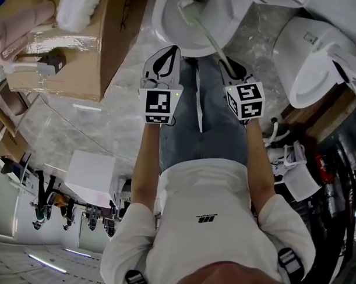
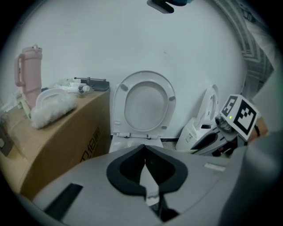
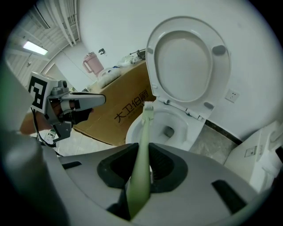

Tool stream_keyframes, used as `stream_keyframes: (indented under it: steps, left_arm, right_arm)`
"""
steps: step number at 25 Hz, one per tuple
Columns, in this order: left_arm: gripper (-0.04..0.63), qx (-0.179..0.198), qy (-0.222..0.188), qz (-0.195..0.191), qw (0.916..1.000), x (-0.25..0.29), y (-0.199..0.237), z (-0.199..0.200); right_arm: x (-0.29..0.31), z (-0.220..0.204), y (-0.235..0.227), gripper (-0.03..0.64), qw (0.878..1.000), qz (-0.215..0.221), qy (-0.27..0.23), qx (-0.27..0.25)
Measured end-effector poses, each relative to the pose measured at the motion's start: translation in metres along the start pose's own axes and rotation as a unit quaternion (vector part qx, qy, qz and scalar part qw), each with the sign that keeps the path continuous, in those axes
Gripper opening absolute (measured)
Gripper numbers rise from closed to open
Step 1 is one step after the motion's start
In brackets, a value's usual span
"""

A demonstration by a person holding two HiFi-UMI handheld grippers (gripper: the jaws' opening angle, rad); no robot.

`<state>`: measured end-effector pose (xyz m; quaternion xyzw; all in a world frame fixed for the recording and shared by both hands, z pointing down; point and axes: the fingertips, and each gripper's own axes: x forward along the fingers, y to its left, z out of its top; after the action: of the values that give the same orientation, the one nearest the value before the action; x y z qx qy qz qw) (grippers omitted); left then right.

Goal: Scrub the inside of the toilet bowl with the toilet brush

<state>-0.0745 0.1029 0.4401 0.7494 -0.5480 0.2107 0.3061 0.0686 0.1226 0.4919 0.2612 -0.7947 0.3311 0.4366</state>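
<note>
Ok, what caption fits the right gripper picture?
Right gripper grips a green brush pointed at the open toilet bowl.

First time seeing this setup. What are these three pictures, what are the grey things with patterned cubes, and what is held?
A person holds a two-jaw gripper in each hand; the patterned cubes are parts of them. The head view looks down from the person's head; the two gripper views ride on the grippers, looking along their jaws. The left gripper is shut and empty. The right gripper is shut on a pale green toilet brush, whose head points toward the white toilet bowl. Beside the bowl stands a brown cardboard box with a pink jug on top.
</note>
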Motion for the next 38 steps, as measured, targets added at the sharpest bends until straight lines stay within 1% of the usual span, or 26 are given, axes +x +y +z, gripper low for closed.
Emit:
stream_keyframes:
  steps: [10, 18, 25, 34, 38]
  left_arm:
    - [0.011, -0.011, 0.024, 0.001, 0.9997, 0.028, 0.002, -0.042]
    - [0.011, -0.029, 0.039, 0.003, 0.9988, 0.041, 0.000, -0.066]
    - [0.011, -0.039, 0.049, 0.010, 0.9980, 0.049, 0.002, -0.076]
    - [0.011, -0.051, 0.071, 0.015, 0.9960, 0.064, 0.007, -0.099]
    - [0.011, -0.057, 0.075, 0.016, 0.9954, 0.068, 0.004, -0.103]
  right_arm:
    - [0.050, -0.037, -0.008, 0.064, 0.999, 0.006, 0.043, 0.008]
    - [0.081, -0.065, -0.012, 0.064, 0.996, 0.015, 0.084, 0.005]
    - [0.101, -0.074, -0.013, 0.064, 0.993, 0.025, 0.112, -0.008]
    - [0.124, -0.083, -0.017, 0.064, 0.990, 0.032, 0.136, -0.017]
    - [0.133, -0.089, -0.016, 0.064, 0.986, 0.039, 0.160, -0.025]
